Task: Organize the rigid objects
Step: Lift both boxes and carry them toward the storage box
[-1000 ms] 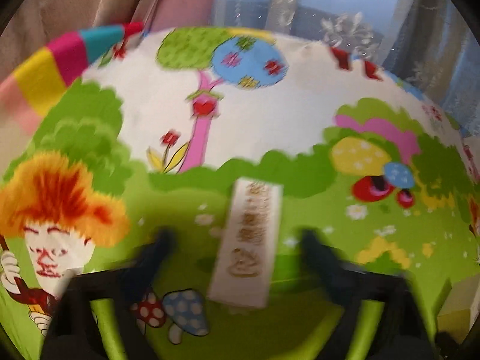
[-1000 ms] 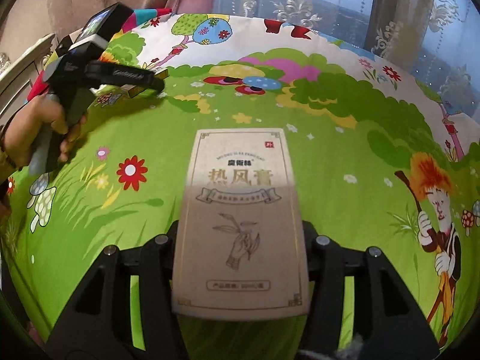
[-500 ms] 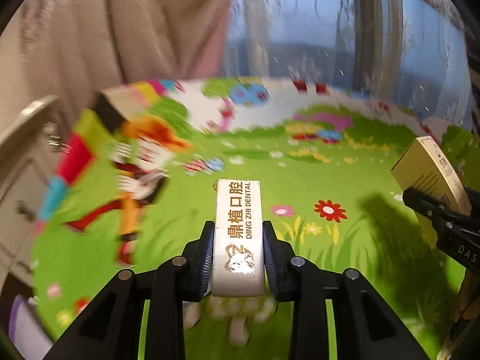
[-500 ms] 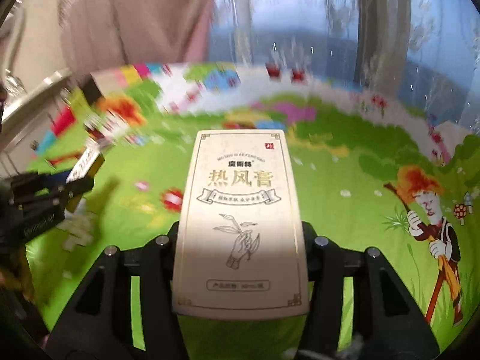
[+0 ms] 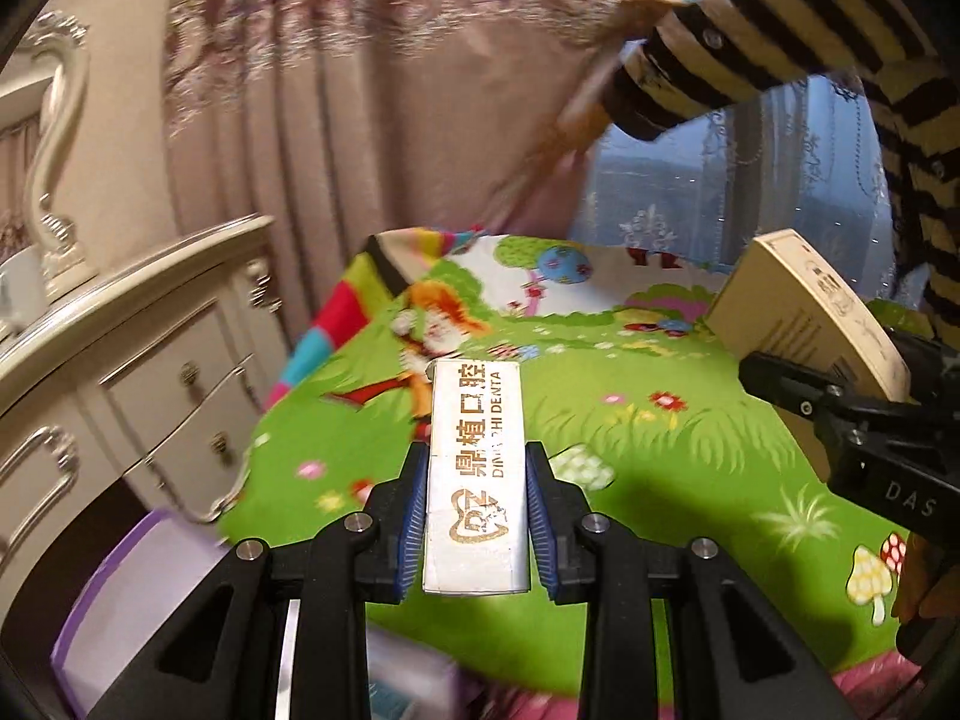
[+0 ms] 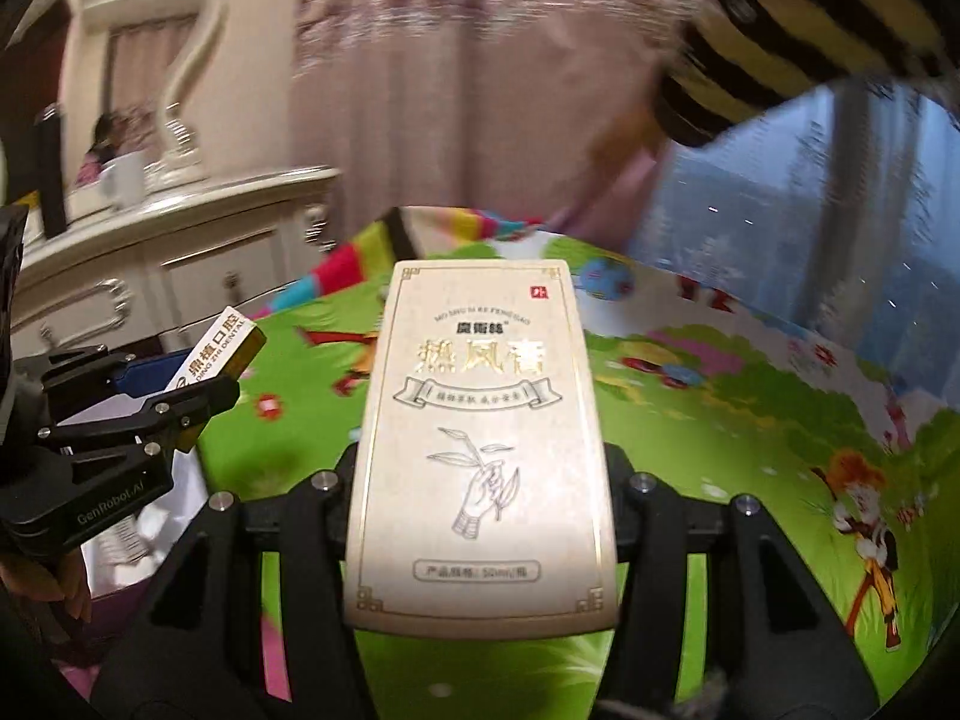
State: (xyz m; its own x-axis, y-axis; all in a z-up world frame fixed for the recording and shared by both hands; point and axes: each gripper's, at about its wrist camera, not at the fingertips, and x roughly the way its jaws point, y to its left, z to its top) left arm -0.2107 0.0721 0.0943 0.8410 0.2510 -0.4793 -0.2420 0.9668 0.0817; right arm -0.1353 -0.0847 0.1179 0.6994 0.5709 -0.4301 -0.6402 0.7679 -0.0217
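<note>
We are noting the left gripper (image 5: 477,516) pinching a narrow white box (image 5: 477,474) and the right gripper (image 6: 480,480) clamping a wide beige box (image 6: 480,450), both lifted above the green mat (image 5: 660,450).

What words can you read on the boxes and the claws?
"DING ZHI DENTAL" with "鼎植口腔": narrow white box, in the left claw.
"热风膏": beige box, in the right claw. Its smaller lines are too small to read.
"GenRobot.AI": left claw's body.
"DAS": right claw's body, cut off.
</note>
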